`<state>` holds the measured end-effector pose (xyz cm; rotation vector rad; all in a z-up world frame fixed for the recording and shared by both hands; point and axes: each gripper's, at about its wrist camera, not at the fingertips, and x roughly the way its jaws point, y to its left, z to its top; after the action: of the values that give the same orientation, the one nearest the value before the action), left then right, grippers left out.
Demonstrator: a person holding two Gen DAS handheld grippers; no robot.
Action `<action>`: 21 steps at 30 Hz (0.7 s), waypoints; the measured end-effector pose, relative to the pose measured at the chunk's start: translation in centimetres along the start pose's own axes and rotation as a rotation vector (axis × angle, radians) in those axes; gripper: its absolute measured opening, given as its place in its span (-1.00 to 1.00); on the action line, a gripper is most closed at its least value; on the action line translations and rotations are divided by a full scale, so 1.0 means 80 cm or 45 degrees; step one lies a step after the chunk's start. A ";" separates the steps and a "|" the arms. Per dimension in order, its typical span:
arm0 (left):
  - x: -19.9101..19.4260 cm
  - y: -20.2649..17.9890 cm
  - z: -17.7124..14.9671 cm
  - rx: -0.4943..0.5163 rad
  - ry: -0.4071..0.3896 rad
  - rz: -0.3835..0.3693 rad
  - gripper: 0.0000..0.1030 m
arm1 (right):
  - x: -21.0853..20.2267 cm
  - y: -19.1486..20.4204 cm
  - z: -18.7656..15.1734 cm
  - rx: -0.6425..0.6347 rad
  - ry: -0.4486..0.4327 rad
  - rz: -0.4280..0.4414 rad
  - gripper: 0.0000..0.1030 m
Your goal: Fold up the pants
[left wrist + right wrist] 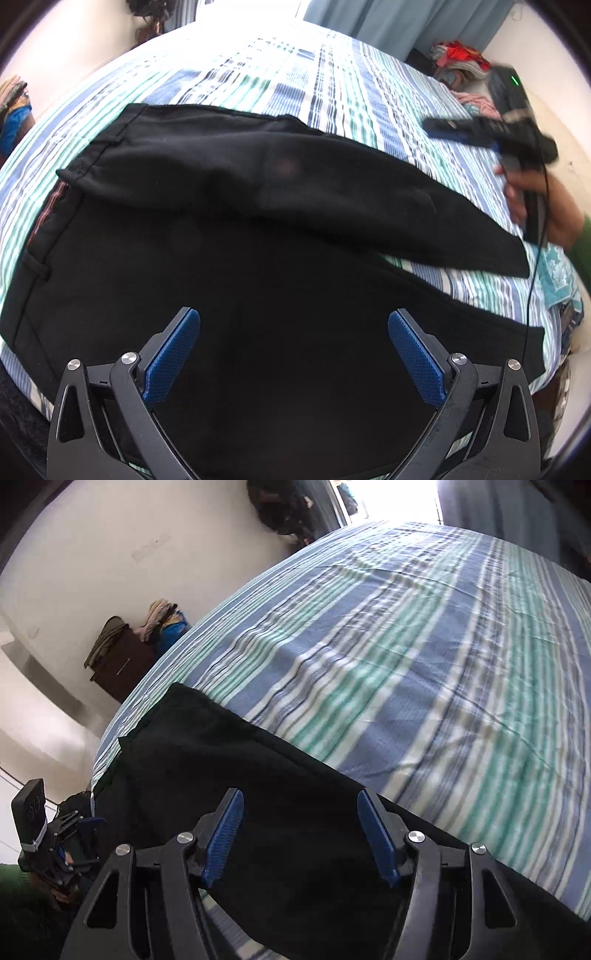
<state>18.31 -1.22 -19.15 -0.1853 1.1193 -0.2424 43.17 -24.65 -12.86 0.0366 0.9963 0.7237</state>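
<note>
Black pants [258, 229] lie spread on the striped bed, waistband at the left, two legs running to the right; the far leg lies partly over the near one. My left gripper [293, 325] is open and empty, hovering above the near leg. My right gripper [300, 805] is open and empty above a black pant leg [258, 775]. The right gripper also shows in the left wrist view [491, 134], blurred, held in a hand above the bed past the far leg's end. The left gripper shows in the right wrist view [74, 823] at the lower left.
The blue, green and white striped bedsheet [295, 74] covers the bed. A pile of clothes [461, 59] sits at the far right corner. A brown cabinet [125, 664] with clothes on it stands by the wall. A black cable [535, 266] hangs at the right.
</note>
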 end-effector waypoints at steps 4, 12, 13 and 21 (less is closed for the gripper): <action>0.004 0.005 -0.044 0.159 -0.020 0.046 0.98 | 0.120 0.073 0.073 -0.206 0.197 0.025 0.24; 0.014 -0.001 -0.052 0.264 -0.041 0.038 0.98 | 0.240 0.091 0.089 -0.345 0.556 0.045 -0.39; 0.014 -0.003 -0.053 0.273 -0.040 0.045 0.98 | 0.245 0.097 0.085 -0.377 0.598 0.016 -0.43; 0.015 -0.010 -0.053 0.279 -0.048 0.067 0.98 | 0.267 0.175 0.079 -0.831 0.616 -0.388 -0.81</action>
<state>14.88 -2.43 -21.77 0.0342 1.0502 -0.3117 47.65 0.12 -20.52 -0.8753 1.1432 0.7597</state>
